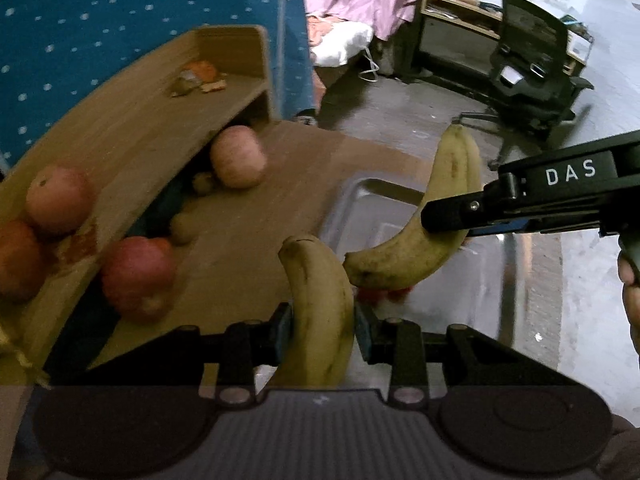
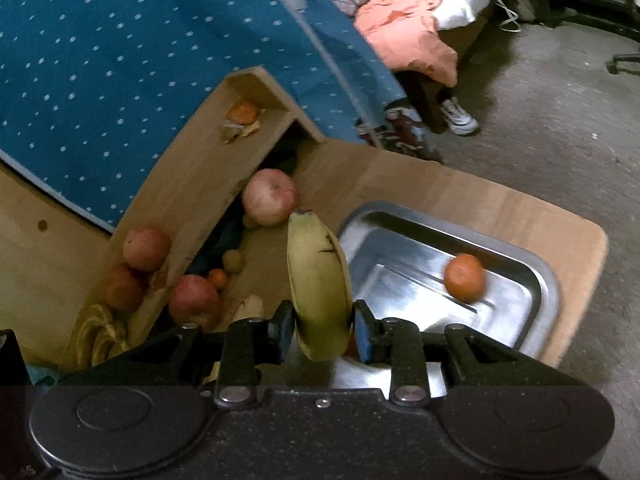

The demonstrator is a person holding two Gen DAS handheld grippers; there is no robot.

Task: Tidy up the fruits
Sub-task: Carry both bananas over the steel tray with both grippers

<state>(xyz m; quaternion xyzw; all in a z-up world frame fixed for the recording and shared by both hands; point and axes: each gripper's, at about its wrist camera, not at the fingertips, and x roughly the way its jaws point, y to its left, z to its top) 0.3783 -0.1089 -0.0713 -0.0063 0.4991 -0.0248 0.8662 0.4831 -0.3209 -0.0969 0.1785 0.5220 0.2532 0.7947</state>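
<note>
Two bananas are held, one per gripper: left gripper clamps a banana above the table edge; right gripper pinches another over the tray, where an orange lies; apples sit by the shelf

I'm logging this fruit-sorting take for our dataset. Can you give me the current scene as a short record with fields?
left tongs: shut on a spotted yellow banana
right tongs: shut on a second yellow banana, held over the tray edge
tray: rectangular stainless steel tray on the wooden table
in tray: one small round orange
outside tray: pink-red apple by the wooden shelf, more apples further along
</note>
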